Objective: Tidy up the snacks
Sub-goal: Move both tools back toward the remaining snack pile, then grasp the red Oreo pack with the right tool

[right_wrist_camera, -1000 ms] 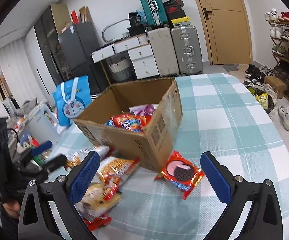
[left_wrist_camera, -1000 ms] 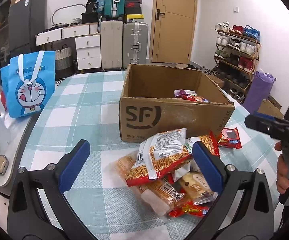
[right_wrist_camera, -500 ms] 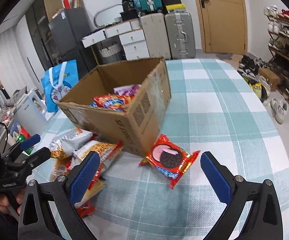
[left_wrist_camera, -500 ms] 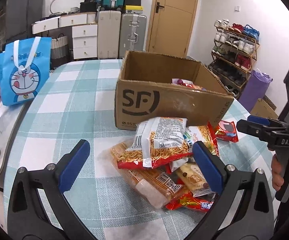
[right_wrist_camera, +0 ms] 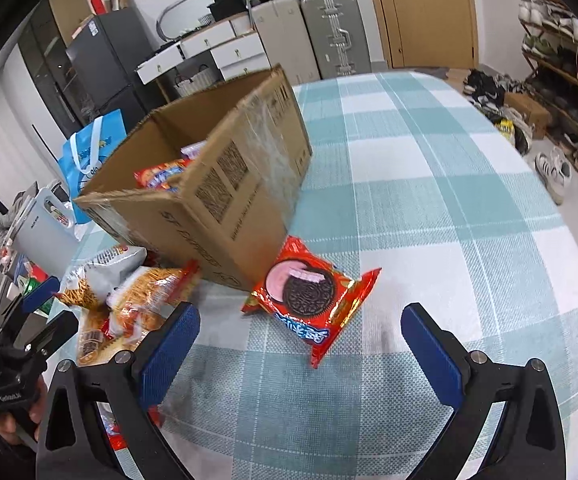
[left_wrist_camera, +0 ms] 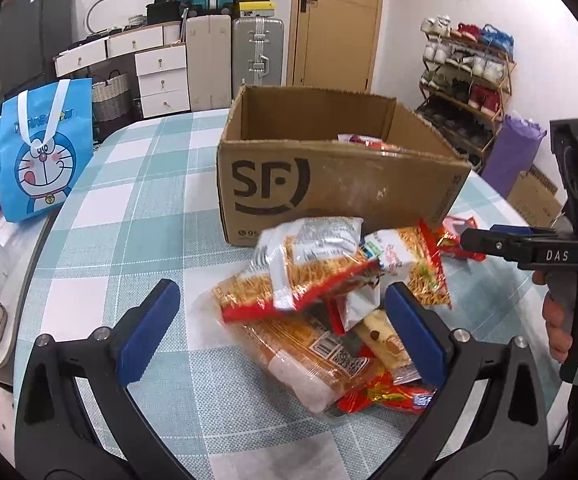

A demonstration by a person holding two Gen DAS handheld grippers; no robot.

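Right wrist: cardboard box (right_wrist_camera: 225, 184), apparently few snack packets (right_wrist_camera: 161, 172) inside.

Both tools (left_wrist_camera: 281, 328) (right_wrist_camera: 299, 350) agape, empty.

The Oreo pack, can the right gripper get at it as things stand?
Probably yes. The Oreo pack lies flat on the table by the box, nothing on it, and the right gripper is open just before it.

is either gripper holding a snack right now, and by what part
Nothing is held. The left hand-held gripper is open over the snack pile; the right hand-held gripper is open near the Oreo packet.
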